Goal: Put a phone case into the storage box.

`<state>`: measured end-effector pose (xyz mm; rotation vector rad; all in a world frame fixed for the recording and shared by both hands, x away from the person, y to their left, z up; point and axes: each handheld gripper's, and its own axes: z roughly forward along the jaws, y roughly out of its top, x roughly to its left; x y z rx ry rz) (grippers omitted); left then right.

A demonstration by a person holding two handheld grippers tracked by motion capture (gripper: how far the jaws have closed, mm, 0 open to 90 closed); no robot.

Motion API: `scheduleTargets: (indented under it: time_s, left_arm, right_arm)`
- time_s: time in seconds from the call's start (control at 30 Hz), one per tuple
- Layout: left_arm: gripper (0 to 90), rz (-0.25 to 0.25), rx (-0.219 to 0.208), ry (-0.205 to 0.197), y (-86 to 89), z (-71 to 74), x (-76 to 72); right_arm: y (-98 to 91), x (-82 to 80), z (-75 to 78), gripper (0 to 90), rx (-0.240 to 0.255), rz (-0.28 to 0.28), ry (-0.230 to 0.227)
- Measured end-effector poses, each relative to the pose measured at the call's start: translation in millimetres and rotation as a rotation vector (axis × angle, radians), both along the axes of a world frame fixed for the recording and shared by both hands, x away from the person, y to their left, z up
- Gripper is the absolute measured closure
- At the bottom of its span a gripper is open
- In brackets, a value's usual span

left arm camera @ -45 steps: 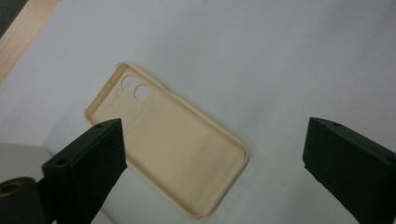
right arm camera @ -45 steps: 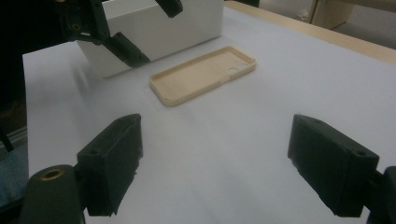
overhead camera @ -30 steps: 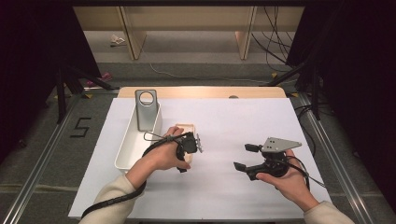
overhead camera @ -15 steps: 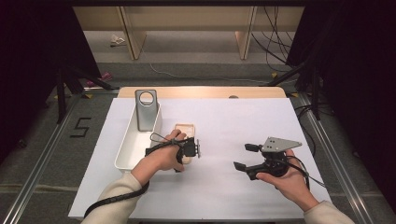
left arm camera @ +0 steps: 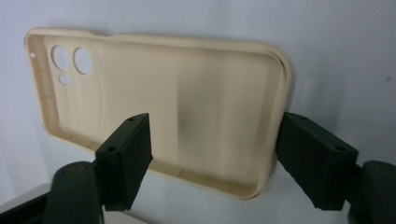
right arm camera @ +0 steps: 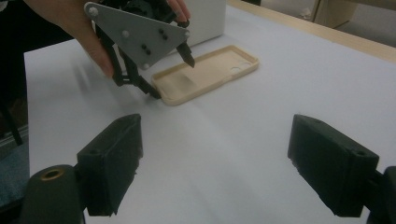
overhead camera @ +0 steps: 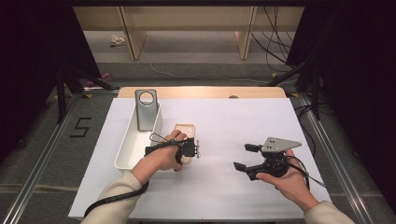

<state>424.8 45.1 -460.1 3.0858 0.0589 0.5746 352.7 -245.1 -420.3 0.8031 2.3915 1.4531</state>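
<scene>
A cream phone case [overhead camera: 184, 128] lies hollow side up on the white table top, just right of a white tray. My left gripper [overhead camera: 187, 156] points down over the case's near end. In the left gripper view the case [left arm camera: 187, 102] lies between the jaws of the left gripper [left arm camera: 210, 135]: one jaw is over the hollow, the other just outside the end rim. The jaws have just been closing, but the pads do not press on the case. The right gripper view shows the left gripper [right arm camera: 173, 77] over the case [right arm camera: 210, 72]. My right gripper [overhead camera: 243, 157] rests open and empty at the right.
The long white tray [overhead camera: 126, 151] stands left of the case, with a grey metal stand [overhead camera: 145, 109] with a round hole leaning at its far end. The table's wooden far edge [overhead camera: 201, 92] runs behind the white top.
The left hand has shifted slightly toward the near end of the case and lowered over it. Its jaws look a little narrower. The right hand has kept still.
</scene>
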Motion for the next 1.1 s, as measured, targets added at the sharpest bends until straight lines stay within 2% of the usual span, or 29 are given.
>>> scheduleTargets:
  time_s: [0.2, 0.33, 0.5, 0.67, 0.9, 1.1]
  left_arm:
    - [48.1, -0.001, 0.009, 0.070, -1.4, 1.7, -1.5]
    - [58.9, -0.010, 0.019, 0.090, -2.9, 1.7, -3.3]
    - [65.5, -0.008, 0.008, 0.103, -2.0, 0.9, -5.9]
    - [71.4, -0.008, 0.015, 0.102, -2.6, 0.8, -8.5]
    - [77.1, -0.021, 0.012, 0.097, -1.9, 0.2, -11.1]
    - [79.6, -0.007, 0.009, 0.096, -1.9, -0.5, -13.2]
  right_arm:
    - [0.3, -0.2, 0.0, 18.8, 0.000, 0.002, -0.001]
    - [0.5, -0.4, -0.3, 18.8, -0.003, 0.004, 0.002]
    - [0.8, -0.3, -0.8, 18.8, -0.004, 0.005, 0.001]
    - [1.8, -0.4, -1.3, 18.8, -0.006, 0.008, 0.003]
    - [1.7, -0.4, -1.4, 18.8, -0.008, 0.007, 0.003]
    - [2.2, -0.4, -1.5, 18.8, -0.009, 0.009, 0.005]
